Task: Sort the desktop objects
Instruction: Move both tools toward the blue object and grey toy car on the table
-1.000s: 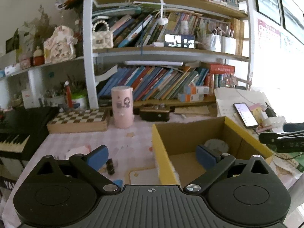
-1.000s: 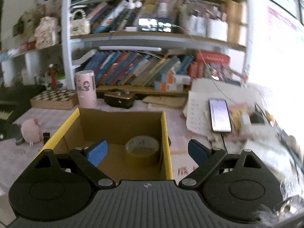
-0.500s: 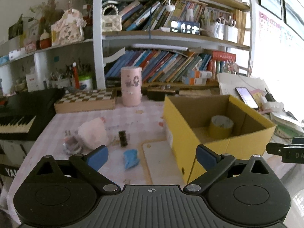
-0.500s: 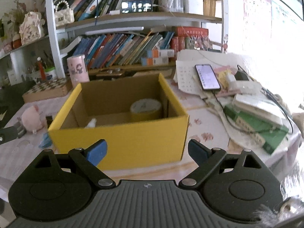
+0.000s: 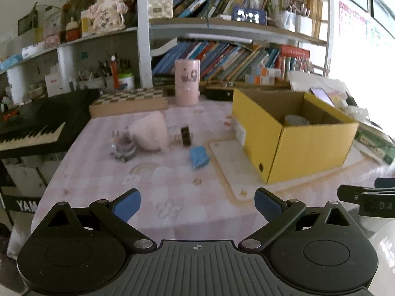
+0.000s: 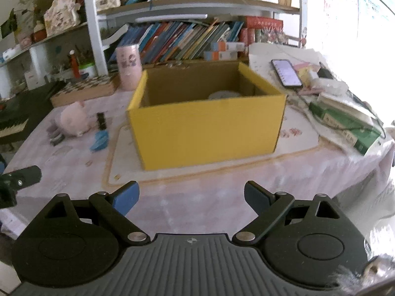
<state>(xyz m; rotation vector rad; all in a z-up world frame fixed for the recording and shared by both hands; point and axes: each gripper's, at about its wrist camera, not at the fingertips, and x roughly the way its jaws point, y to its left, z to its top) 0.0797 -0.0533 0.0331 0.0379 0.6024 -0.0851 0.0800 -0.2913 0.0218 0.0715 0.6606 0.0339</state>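
Jaws of both the left gripper [image 5: 197, 203] and the right gripper [image 6: 191, 197] stood wide and empty, probably ready for picking, with the yellow box [image 6: 207, 120] ahead and the pink plush toy [image 5: 150, 135] beyond the left jaws on the desk [image 5: 172, 197].

Left view: over my left gripper [image 5: 197, 203], angled down, near the table edge.
Right view: over my right gripper [image 6: 191, 197], beside it.
Shared: open yellow cardboard box [image 5: 291, 135] [image 6: 207, 133], bookshelf behind.
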